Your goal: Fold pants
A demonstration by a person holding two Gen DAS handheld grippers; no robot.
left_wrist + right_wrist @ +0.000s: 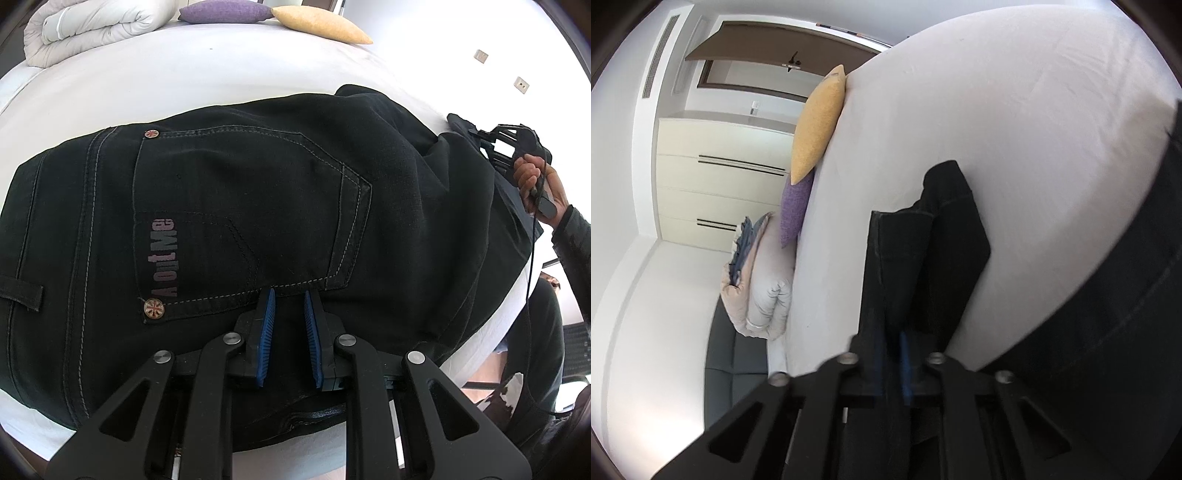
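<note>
**A:** What does the left wrist view show?

**B:** The black pants lie spread on the white bed, with the back pocket facing up. The left claw points down at them just below this pocket. Its blue pads stand only a little apart, and dark cloth is under them; I cannot tell if they pinch it. At the right edge a hand holds the right claw at the far end of the pants. At the head of the bed are a rolled duvet, a purple cushion and a yellow cushion.

**A:** And the right wrist view?

**B:** The picture is rolled sideways. The right claw is closed on a fold of the pants, and the cloth stands up between the blurred pads. More of the pants lies at the right, on the bed.
</note>
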